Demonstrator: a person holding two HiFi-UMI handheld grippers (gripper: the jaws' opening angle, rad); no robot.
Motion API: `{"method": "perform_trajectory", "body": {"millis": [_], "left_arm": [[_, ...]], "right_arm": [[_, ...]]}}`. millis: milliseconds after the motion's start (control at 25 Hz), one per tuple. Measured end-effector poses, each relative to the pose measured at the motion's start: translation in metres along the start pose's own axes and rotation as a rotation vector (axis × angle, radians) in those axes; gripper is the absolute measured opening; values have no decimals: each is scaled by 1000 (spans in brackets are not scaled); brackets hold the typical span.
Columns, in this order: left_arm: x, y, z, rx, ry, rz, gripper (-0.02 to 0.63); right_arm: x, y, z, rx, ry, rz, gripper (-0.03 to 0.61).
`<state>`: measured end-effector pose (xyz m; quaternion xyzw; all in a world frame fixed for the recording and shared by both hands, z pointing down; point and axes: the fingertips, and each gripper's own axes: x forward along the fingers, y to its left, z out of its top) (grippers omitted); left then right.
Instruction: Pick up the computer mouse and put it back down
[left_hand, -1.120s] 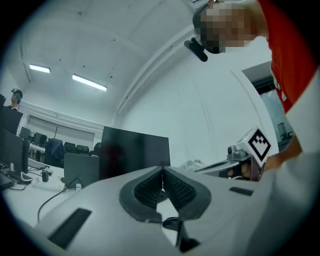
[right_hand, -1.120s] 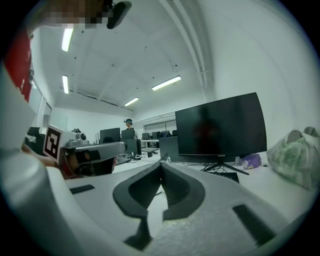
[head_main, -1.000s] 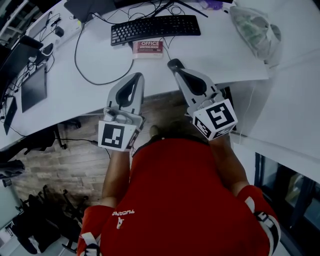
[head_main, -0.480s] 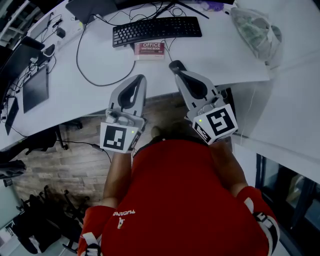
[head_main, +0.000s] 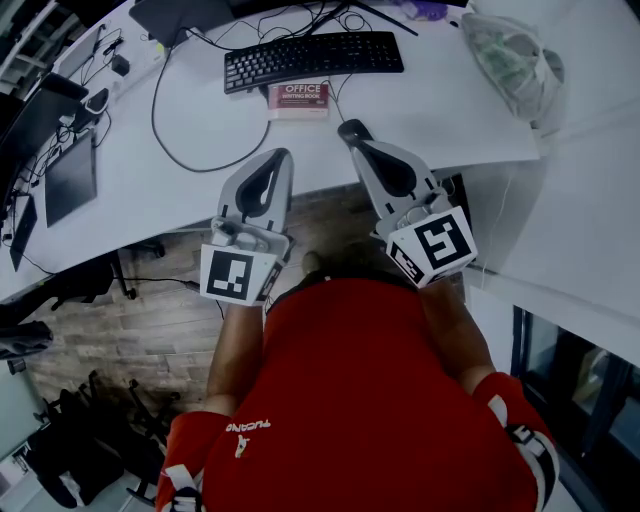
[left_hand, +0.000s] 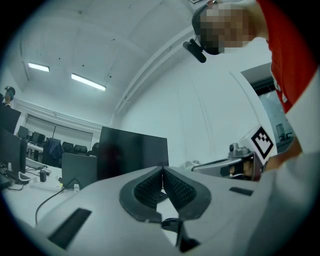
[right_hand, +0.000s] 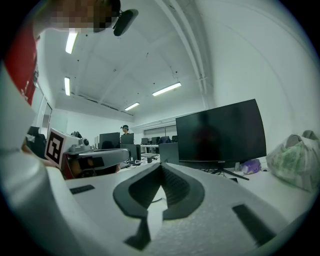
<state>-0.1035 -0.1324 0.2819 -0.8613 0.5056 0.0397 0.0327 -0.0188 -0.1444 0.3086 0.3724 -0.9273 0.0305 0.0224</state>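
In the head view the black computer mouse (head_main: 349, 128) lies on the white desk (head_main: 440, 110), near its front edge, with its cable running up towards the keyboard. My right gripper (head_main: 355, 144) points at it, tip right at the mouse's near end, jaws shut with nothing between them. My left gripper (head_main: 277, 156) hovers at the desk edge to the left, also shut and empty. The left gripper view shows the left gripper (left_hand: 162, 170) with pads together; the right gripper view shows the right gripper (right_hand: 160, 168) likewise. Neither gripper view shows the mouse.
A black keyboard (head_main: 313, 58) and a red book (head_main: 299, 98) lie beyond the mouse. A clear plastic bag (head_main: 510, 60) sits at the right, a dark tablet (head_main: 68, 175) and a looping cable (head_main: 160, 130) at the left. A dark monitor (right_hand: 220, 132) stands behind.
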Motion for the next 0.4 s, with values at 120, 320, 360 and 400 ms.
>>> {"method": "perform_trajectory", "body": {"millis": [120, 320, 360, 400], "left_arm": [[0, 0, -1, 0, 4, 1, 9], [0, 0, -2, 1, 10, 1, 9], [1, 0, -2, 1, 11, 1, 9], [1, 0, -2, 1, 12, 1, 9]], "right_arm": [[0, 0, 0, 2, 0, 1, 3], [0, -2, -1, 2, 4, -2, 3], [0, -2, -1, 3, 4, -4, 3], [0, -3, -1, 3, 5, -5, 3]]}}
